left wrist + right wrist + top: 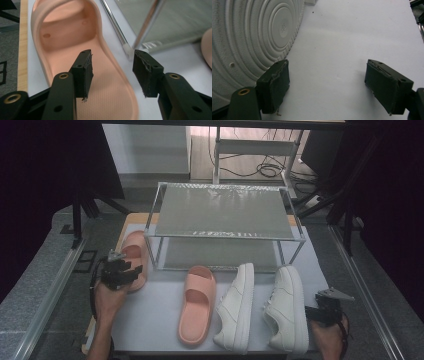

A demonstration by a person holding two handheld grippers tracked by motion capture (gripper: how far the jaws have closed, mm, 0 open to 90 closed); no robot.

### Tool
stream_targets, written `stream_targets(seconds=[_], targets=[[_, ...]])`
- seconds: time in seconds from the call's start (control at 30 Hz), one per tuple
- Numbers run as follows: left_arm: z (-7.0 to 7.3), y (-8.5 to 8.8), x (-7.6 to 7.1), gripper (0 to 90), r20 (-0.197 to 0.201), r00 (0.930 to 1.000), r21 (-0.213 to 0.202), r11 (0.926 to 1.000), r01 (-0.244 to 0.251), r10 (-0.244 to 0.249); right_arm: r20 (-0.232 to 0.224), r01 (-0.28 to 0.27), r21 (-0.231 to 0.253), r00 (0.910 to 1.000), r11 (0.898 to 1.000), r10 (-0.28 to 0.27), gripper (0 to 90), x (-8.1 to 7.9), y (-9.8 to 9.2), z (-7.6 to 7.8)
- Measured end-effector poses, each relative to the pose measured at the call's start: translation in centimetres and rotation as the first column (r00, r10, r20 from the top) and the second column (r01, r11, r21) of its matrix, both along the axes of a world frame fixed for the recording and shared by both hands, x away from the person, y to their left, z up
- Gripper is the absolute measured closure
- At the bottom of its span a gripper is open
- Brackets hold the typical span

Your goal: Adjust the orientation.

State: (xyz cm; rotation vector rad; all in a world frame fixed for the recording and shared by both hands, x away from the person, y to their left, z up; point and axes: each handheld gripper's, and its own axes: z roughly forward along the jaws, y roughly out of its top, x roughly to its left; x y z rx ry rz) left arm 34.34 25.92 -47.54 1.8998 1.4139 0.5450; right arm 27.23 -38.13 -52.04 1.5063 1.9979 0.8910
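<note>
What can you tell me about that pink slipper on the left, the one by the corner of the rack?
The left slipper is a peach-pink slide, moulded in one piece from what looks like soft foam or rubber, with a wide strap over the toe and a finely textured footbed. It lies sole-down on the white mat, beside the rack's front left leg. The left gripper hovers over its heel with jaws apart, one jaw above the footbed, not yet gripping it.

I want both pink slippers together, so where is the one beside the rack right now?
In the high view the pink slipper lies at the table's left edge, beside the metal rack's left legs, under the left gripper; its mate lies mid-table.
</note>
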Motion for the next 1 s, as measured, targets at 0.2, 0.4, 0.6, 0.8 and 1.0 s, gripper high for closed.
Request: stream_targets(seconds=[0.2, 0.4, 0.6, 0.8, 1.0], targets=[[0.4, -0.4, 1.5, 54.0, -0.002, 1.0000, 0.001, 1.0000, -0.007, 0.007, 0.000, -0.001, -0.001, 1.0000, 1.000, 0.001, 20.3, 0.0, 0.0, 0.0], [0.4, -0.8, 3.5, 59.3, -0.009, 0.9994, 0.020, 0.9993, -0.032, 0.032, 0.000, -0.001, -0.001, 1.0000, 1.000, 0.001, 20.3, 0.0, 0.0, 0.0], [-0.3, -1.0, 4.9, 62.6, -0.021, 0.9989, 0.019, 0.9989, -0.042, 0.043, 0.000, -0.001, -0.001, 1.0000, 1.000, 0.001, 20.2, 0.0, 0.0, 0.0], [-0.6, -1.3, 5.8, 65.9, -0.021, 0.9978, 0.038, 0.9974, -0.061, 0.062, 0.001, -0.001, -0.001, 1.0000, 1.000, 0.001, 20.3, 0.0, 0.0, 0.0], [-0.9, -1.5, 6.7, 72.5, -0.044, 0.9966, 0.044, 0.9968, -0.068, 0.070, 0.001, -0.001, -0.001, 1.0000, 1.000, 0.001, 20.2, 0.0, 0.0, 0.0]])
